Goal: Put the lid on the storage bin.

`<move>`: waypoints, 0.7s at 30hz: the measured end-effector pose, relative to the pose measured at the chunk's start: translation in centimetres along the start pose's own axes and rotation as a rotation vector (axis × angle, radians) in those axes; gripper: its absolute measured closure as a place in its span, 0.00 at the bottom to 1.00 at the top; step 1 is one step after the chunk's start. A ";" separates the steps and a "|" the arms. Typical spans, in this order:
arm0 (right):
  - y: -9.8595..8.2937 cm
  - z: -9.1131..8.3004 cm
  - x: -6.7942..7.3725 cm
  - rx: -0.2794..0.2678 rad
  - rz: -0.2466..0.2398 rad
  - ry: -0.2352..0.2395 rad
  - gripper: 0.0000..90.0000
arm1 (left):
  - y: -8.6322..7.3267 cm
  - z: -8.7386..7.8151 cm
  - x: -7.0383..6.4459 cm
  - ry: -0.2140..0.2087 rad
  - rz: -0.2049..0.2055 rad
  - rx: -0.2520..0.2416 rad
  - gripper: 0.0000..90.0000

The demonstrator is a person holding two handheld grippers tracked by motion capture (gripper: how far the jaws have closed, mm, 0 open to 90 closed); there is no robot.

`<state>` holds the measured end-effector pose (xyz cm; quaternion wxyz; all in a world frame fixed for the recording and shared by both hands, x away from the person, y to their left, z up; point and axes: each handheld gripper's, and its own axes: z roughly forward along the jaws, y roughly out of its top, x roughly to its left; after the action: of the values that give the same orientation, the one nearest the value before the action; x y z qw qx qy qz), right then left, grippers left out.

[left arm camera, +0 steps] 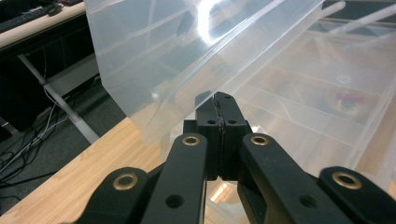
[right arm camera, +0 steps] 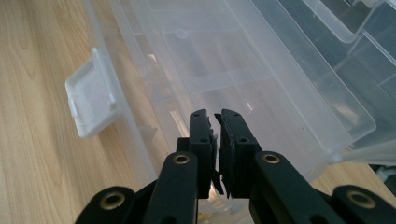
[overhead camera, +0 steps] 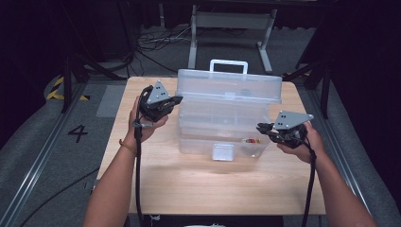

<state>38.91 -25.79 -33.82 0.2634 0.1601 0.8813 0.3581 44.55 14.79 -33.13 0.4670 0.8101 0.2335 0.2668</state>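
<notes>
A clear plastic case (overhead camera: 213,124) stands mid-table with its lid (overhead camera: 229,85) tilted up and a white handle (overhead camera: 229,63) on the lid's top edge. My left gripper (overhead camera: 176,100) is at the lid's left end. In the left gripper view its jaws (left arm camera: 219,100) are pressed together on the lid's thin side edge (left arm camera: 159,100). My right gripper (overhead camera: 261,126) touches the case's right front corner, and its jaws (right arm camera: 217,116) stand together over the clear wall (right arm camera: 261,70) with nothing visible between them. Small red and yellow items (overhead camera: 252,141) lie inside the base.
A white latch (overhead camera: 222,152) hangs at the case's front, also seen as a latch (right arm camera: 91,100) beside the right jaws. The wooden table (overhead camera: 198,184) has bare room in front and at both sides. Cables and a metal frame (overhead camera: 231,28) lie on the floor behind.
</notes>
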 end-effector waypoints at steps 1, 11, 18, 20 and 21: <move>-0.1 -0.1 0.1 0.001 -0.001 0.001 0.94 | 0.0 -0.1 -0.1 0.001 0.008 0.006 1.00; -1.8 -1.3 0.1 -0.009 0.053 -0.019 0.91 | -1.2 -0.3 -1.1 -0.033 0.033 0.025 1.00; -2.5 -1.9 0.3 -0.018 0.065 -0.031 0.85 | -1.8 -0.4 -1.4 -0.049 0.053 0.041 1.00; -2.7 -2.1 0.5 -0.018 0.075 -0.034 0.84 | -1.9 -0.5 -1.5 -0.048 0.057 0.046 1.00; -2.8 -2.2 0.5 -0.019 0.082 -0.034 0.83 | -1.9 -0.5 -1.6 -0.046 0.060 0.050 1.00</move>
<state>36.99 -28.70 -34.69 0.2650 0.1998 0.8659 0.3743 42.80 14.98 -34.96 0.4436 0.8341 0.2050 0.2560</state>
